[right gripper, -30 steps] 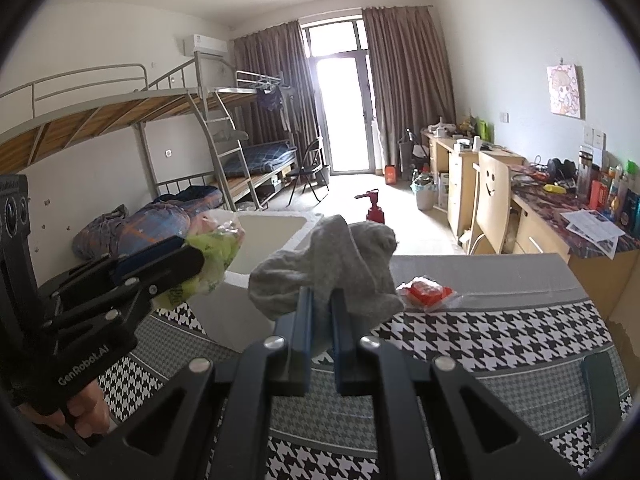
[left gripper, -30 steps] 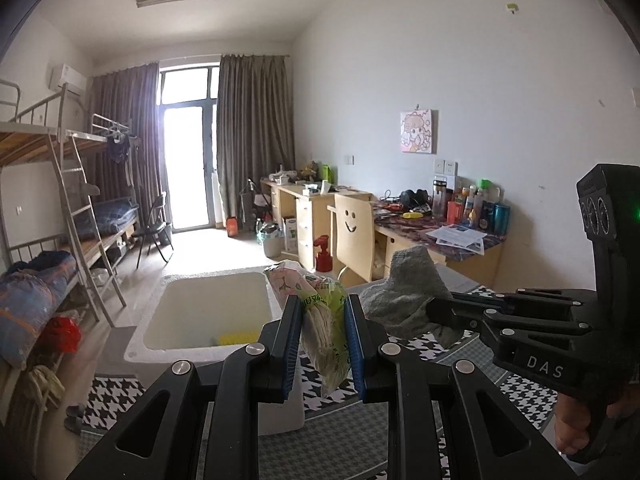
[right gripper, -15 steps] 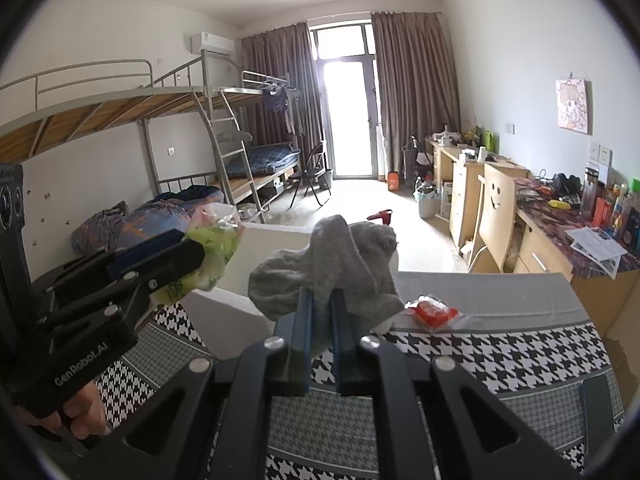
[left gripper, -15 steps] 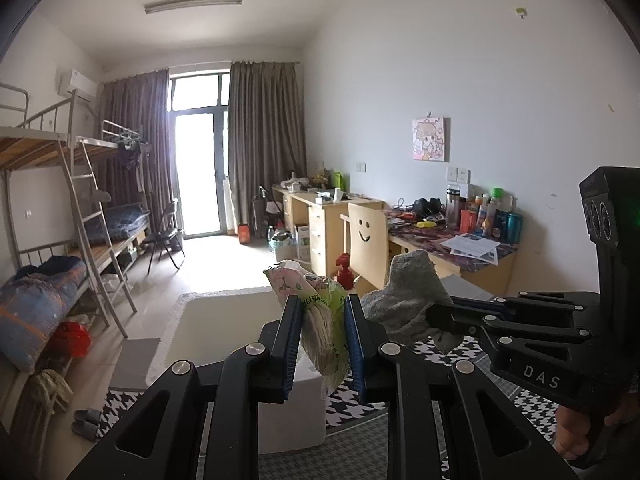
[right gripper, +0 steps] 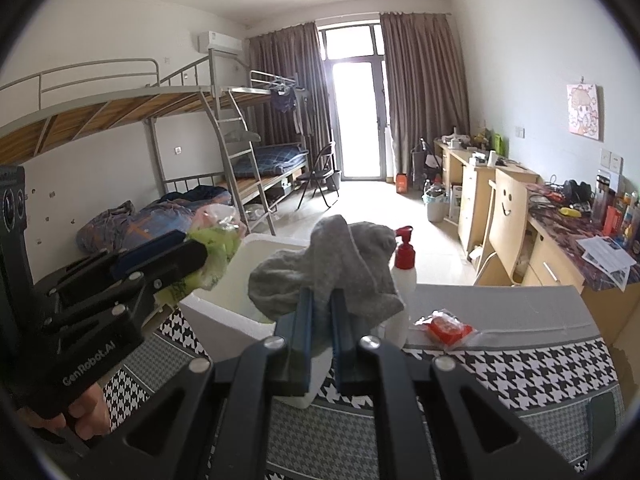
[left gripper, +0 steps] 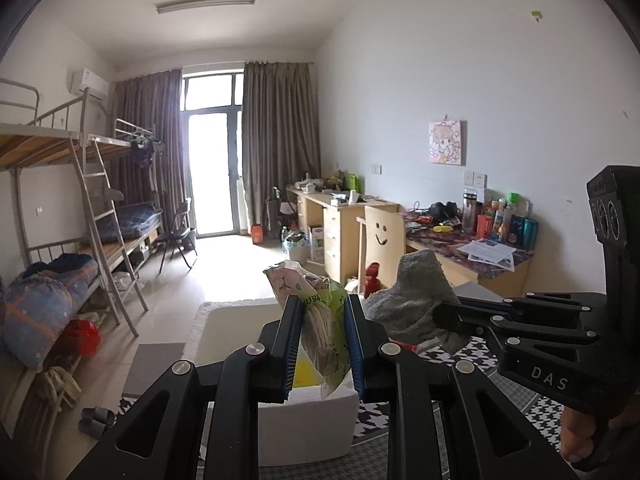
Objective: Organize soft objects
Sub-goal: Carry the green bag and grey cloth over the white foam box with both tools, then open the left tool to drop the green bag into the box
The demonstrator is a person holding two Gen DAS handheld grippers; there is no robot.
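left gripper [left gripper: 322, 312] clamps a plastic bag [left gripper: 320, 320] over the foam box's rim [right gripper: 224, 312]; right gripper [right gripper: 320, 300] pinches a grey cloth [right gripper: 336, 268].

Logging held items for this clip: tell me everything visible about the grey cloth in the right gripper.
The grey cloth looks like soft, knitted or terry fabric, plain grey and crumpled. The right gripper is shut on its lower part, so it bunches upward and flops over both fingers. It hangs in the air above the houndstooth table cover, beside the white foam box. Only the gripper touches it.
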